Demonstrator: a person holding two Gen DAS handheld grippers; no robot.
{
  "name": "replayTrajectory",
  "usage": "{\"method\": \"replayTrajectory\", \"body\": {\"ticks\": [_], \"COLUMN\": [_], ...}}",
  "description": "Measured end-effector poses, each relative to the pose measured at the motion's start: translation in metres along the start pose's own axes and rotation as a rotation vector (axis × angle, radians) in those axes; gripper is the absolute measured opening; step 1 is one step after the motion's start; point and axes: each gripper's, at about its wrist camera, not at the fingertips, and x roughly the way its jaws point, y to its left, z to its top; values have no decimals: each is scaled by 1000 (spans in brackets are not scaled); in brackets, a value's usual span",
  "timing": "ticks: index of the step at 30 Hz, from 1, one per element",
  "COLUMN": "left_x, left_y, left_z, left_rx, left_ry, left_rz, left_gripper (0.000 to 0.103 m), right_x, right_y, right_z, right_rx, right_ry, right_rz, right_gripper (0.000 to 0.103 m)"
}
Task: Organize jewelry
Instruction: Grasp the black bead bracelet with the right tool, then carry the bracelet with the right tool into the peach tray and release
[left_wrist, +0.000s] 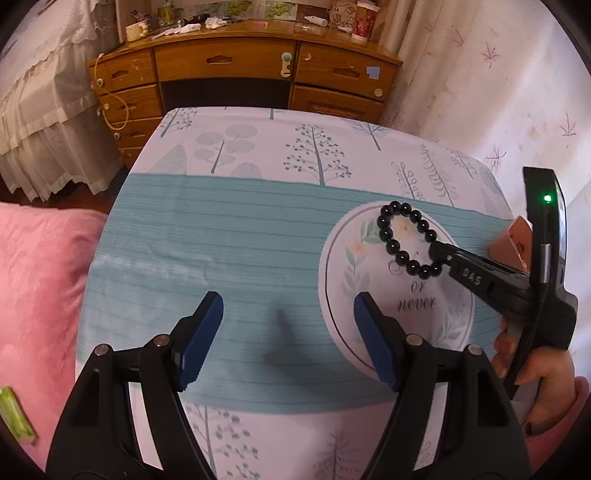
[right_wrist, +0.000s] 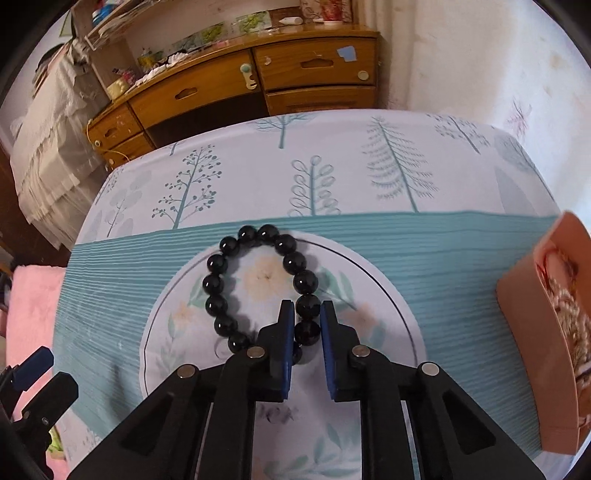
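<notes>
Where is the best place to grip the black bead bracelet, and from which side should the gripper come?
Grip the black bead bracelet across its near arc, coming from the near side, low. One finger inside the ring, one outside: the right gripper is closed on it this way.

Bead bracelet (right_wrist: 258, 288): glossy black. Tablecloth (left_wrist: 258, 155): white, printed with grey-blue trees, crossed by a teal striped band. Round mat (right_wrist: 388, 332): white, pale floral print, thin dark ring. Box (right_wrist: 539, 354): salmon pink. Gripper pads (left_wrist: 373, 339): dark blue. Dresser (left_wrist: 229, 62): honey-brown wood.
</notes>
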Motion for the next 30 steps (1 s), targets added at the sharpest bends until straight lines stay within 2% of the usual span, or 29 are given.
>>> {"method": "replayTrajectory", "body": {"ticks": [7,10,15,19,21,27,30], "left_x": [-44,-70,-127,-163,-172,-195,-205], "left_y": [-17,-31,-60,-80,-87,-104,-113], "left_z": [-38,-53,-65,-71,-74,-79,-82], "left_rx": [-117,-111,-50,-74,-100,-156,-151], "left_ry": [57,73,30,-16,-17,-55,-76], "left_rz": [22,17,104,82,97,106,101], "left_gripper": [71,71,71,71,71,71,71], "right_x": [-38,-69,-126,-162,-181,-239,-252], "right_y": [-31,-44,-58,-75,-90,-147,-172], "right_z": [-27,-37,-55,-66,-68,-58,-49], "right_rx": [-4,-5,-78,-131,-133,-116,-105], "right_ry": [25,23,4,-17,-35,-161,-187], "right_rz": [71,114,192,204,222,221,241], "right_gripper": [14,13,13,13,0,0,0]}}
